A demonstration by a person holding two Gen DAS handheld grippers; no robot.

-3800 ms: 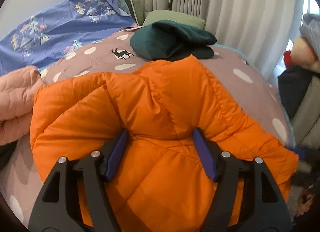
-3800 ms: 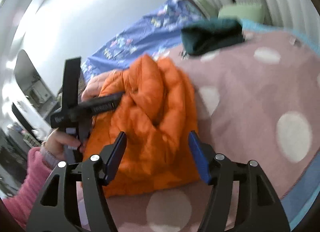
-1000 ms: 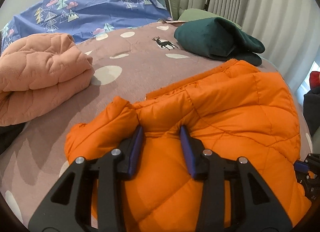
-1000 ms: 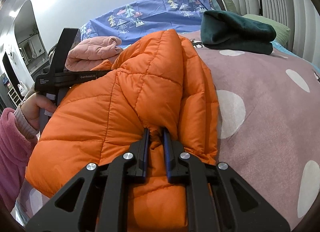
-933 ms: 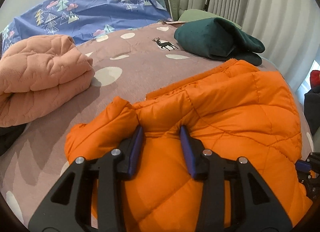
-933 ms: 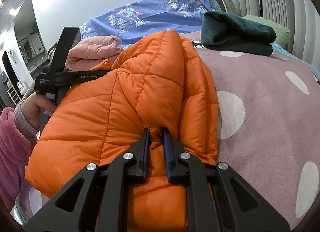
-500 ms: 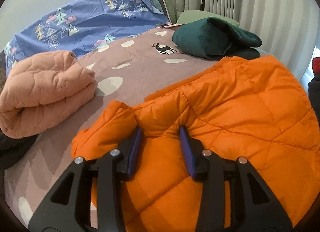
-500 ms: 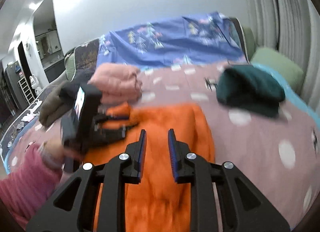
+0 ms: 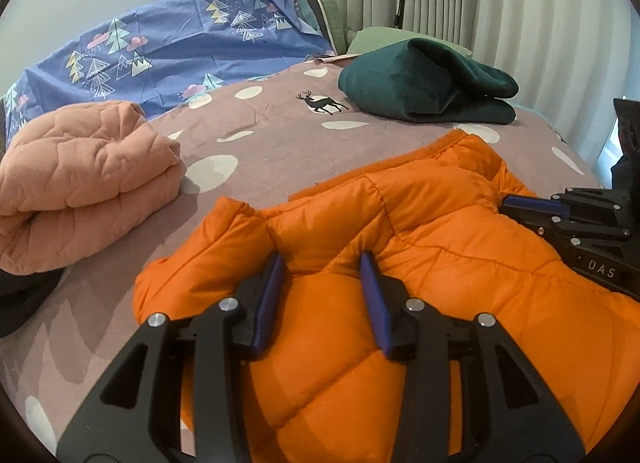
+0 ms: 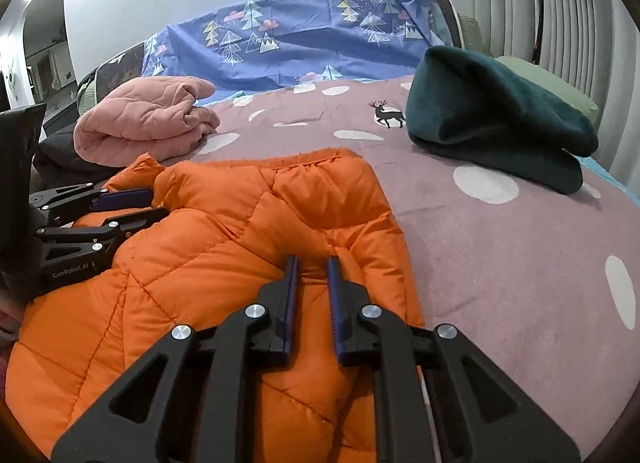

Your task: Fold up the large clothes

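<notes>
An orange puffer jacket (image 9: 460,247) lies folded on the mauve dotted bedspread (image 9: 272,143); it also shows in the right wrist view (image 10: 256,223). My left gripper (image 9: 322,263) is shut on a puffy fold at the jacket's left side. My right gripper (image 10: 311,263) stands with its jaws narrowly apart over the jacket's right edge, a fold of fabric between them. Each gripper shows at the side of the other's view, the right one (image 9: 532,205) and the left one (image 10: 132,203).
A folded pink quilted garment (image 9: 80,175) lies at the left, a folded dark green garment (image 9: 424,83) at the back right. A blue tree-print sheet (image 9: 168,59) covers the headboard. Curtains (image 9: 500,3) hang at the right. Bare bedspread (image 10: 500,247) lies right of the jacket.
The right gripper let go of the raised jacket, swung up and back, then came down on the jacket's right edge. The jacket now lies flatter. The left gripper kept its hold.
</notes>
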